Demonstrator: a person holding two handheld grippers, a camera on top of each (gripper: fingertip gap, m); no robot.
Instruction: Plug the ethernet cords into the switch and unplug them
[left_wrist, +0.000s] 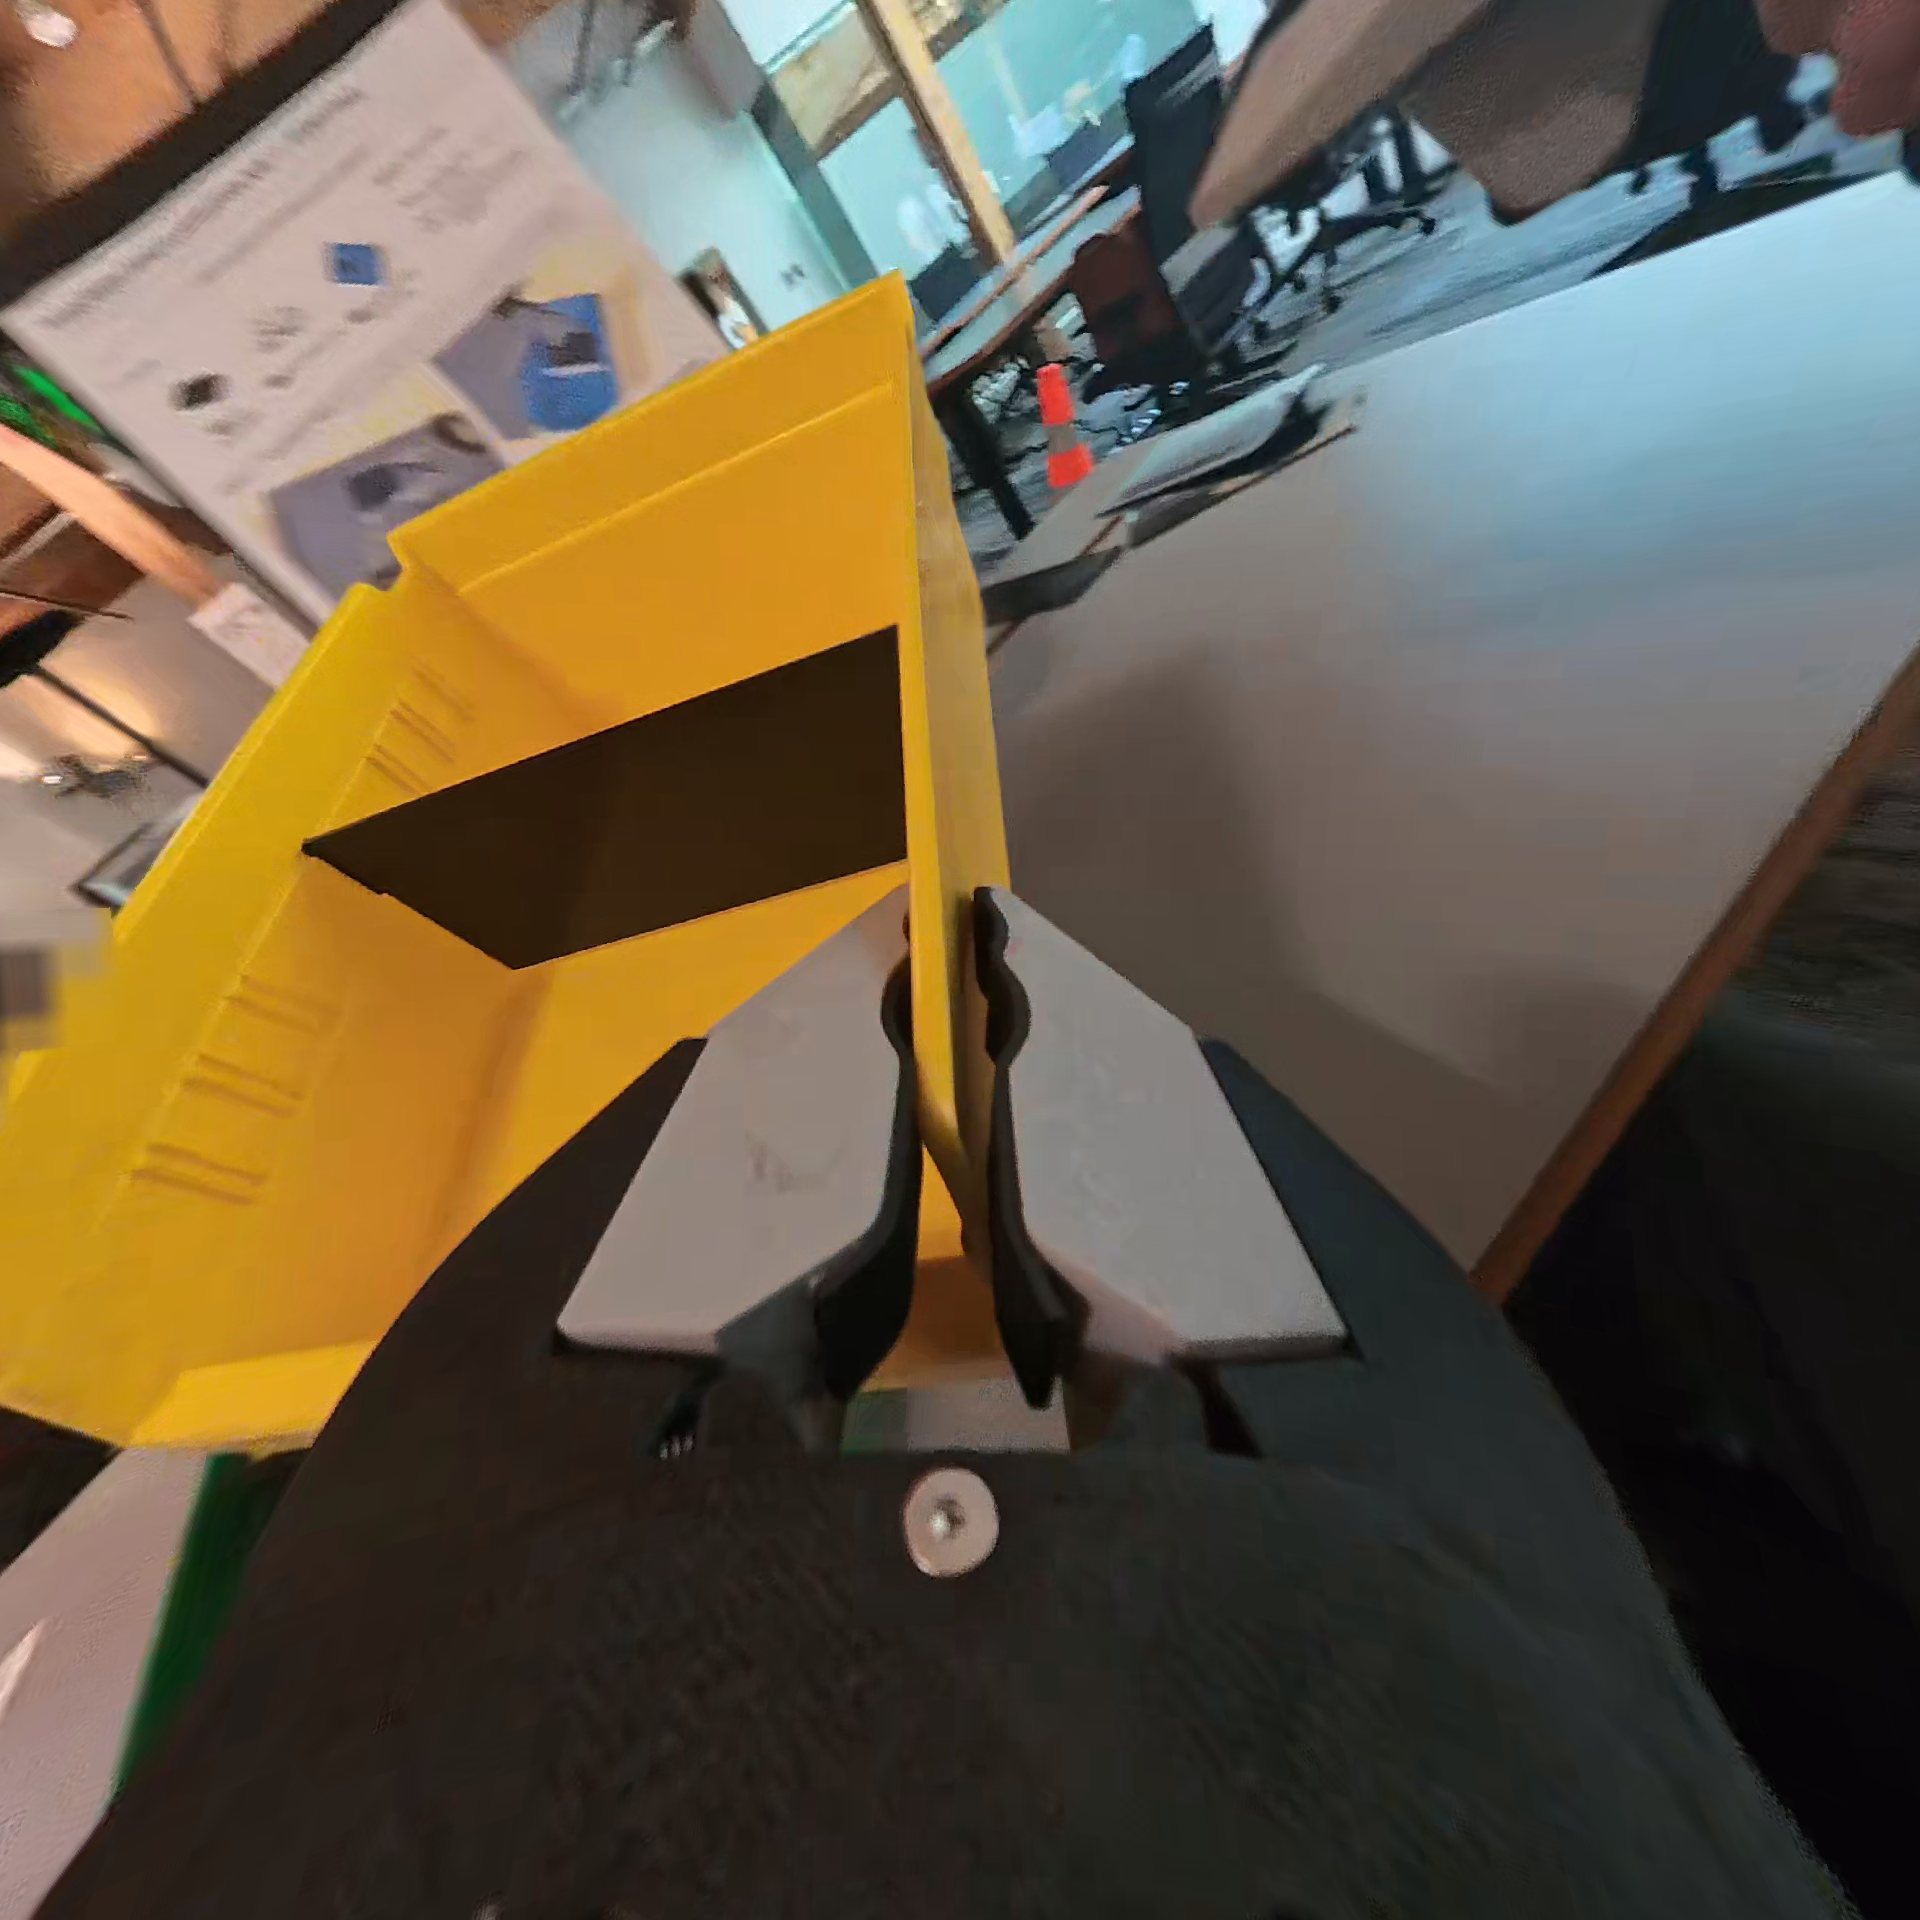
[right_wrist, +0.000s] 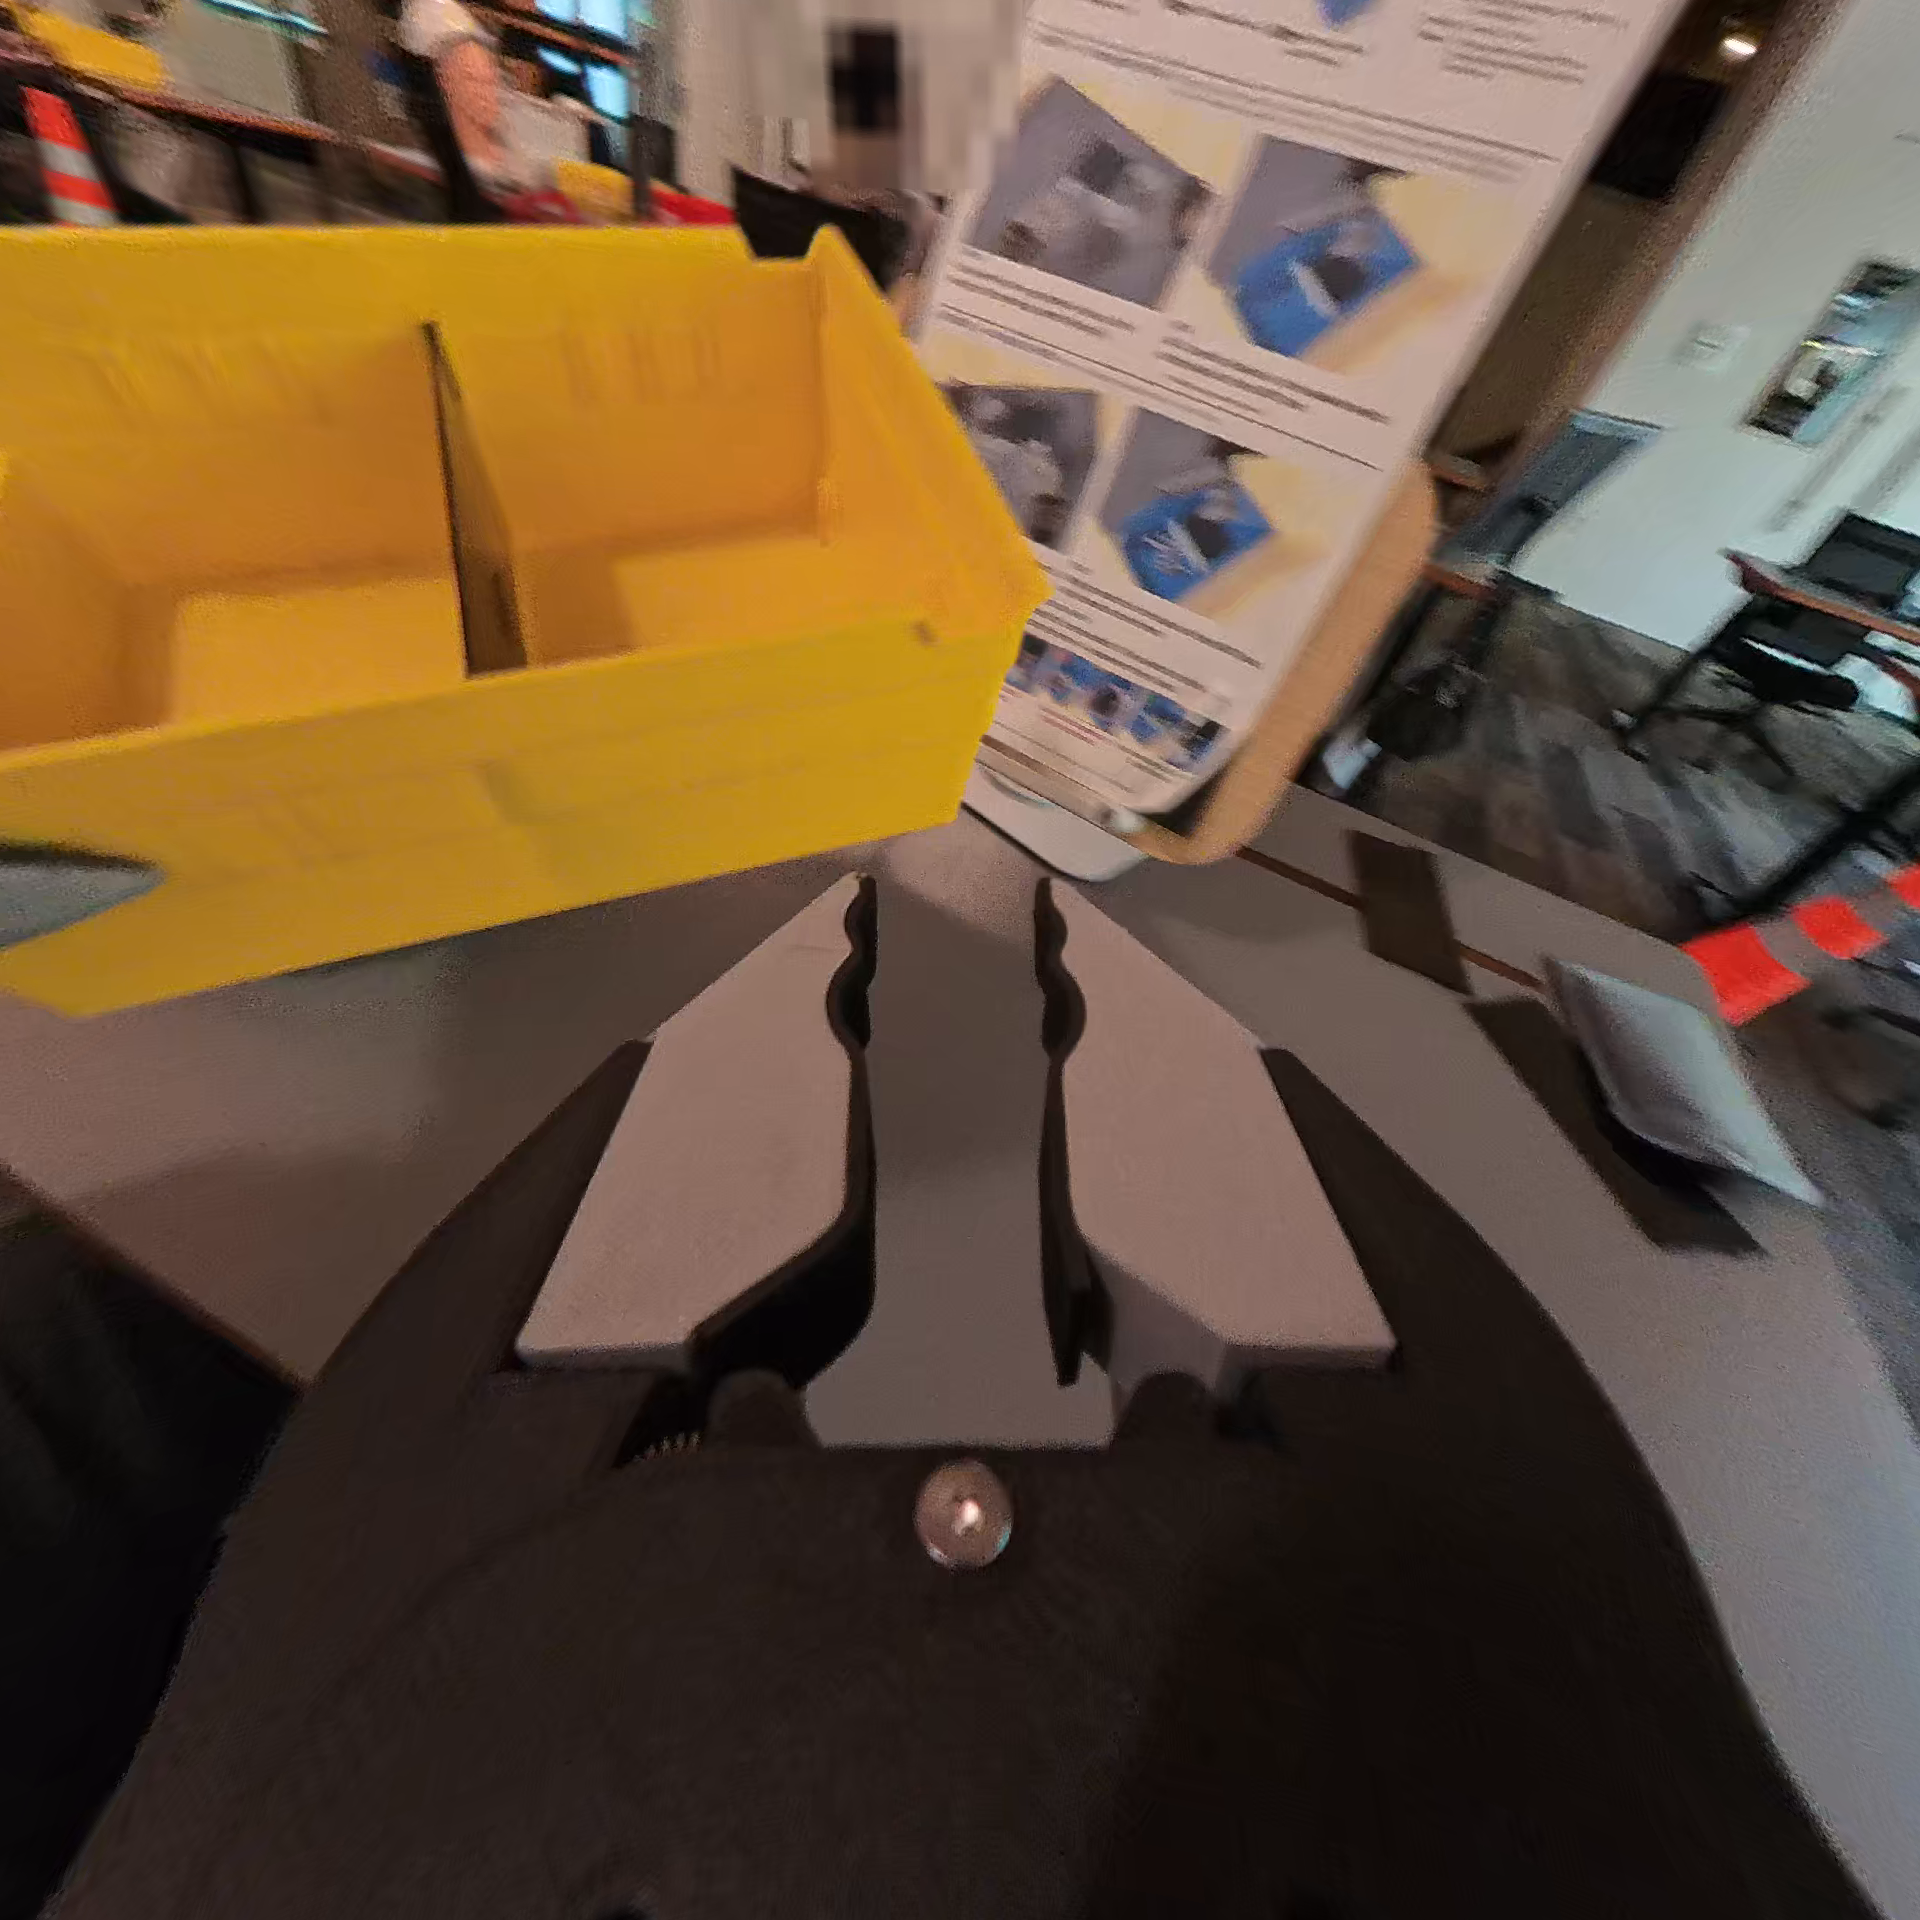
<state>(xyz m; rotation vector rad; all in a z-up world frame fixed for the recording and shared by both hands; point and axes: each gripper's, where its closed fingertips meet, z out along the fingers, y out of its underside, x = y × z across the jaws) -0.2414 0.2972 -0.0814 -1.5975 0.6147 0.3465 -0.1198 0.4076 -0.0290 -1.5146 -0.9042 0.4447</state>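
Note:
My left gripper (left_wrist: 943, 914) is shut on the side wall of a yellow plastic bin (left_wrist: 665, 582) and holds it tilted above the white table (left_wrist: 1403, 727). A black divider (left_wrist: 644, 800) splits the bin into compartments, which look empty. The bin also shows in the right wrist view (right_wrist: 520, 769), lifted off the table at the upper left, with the left gripper's fingertip (right_wrist: 62, 894) at its near wall. My right gripper (right_wrist: 951, 914) is open and empty, below the bin's right corner. No ethernet cords or switch are in view.
A white poster board (right_wrist: 1226, 343) stands behind the bin. A grey pouch (right_wrist: 1662, 1091) and dark flat pieces lie on the table at the right. Orange cones (left_wrist: 1060, 426), desks and office chairs stand on the floor beyond. The table's wooden edge (left_wrist: 1704, 987) runs at the right. My right fingertips sit around 20 centimetres from my left ones.

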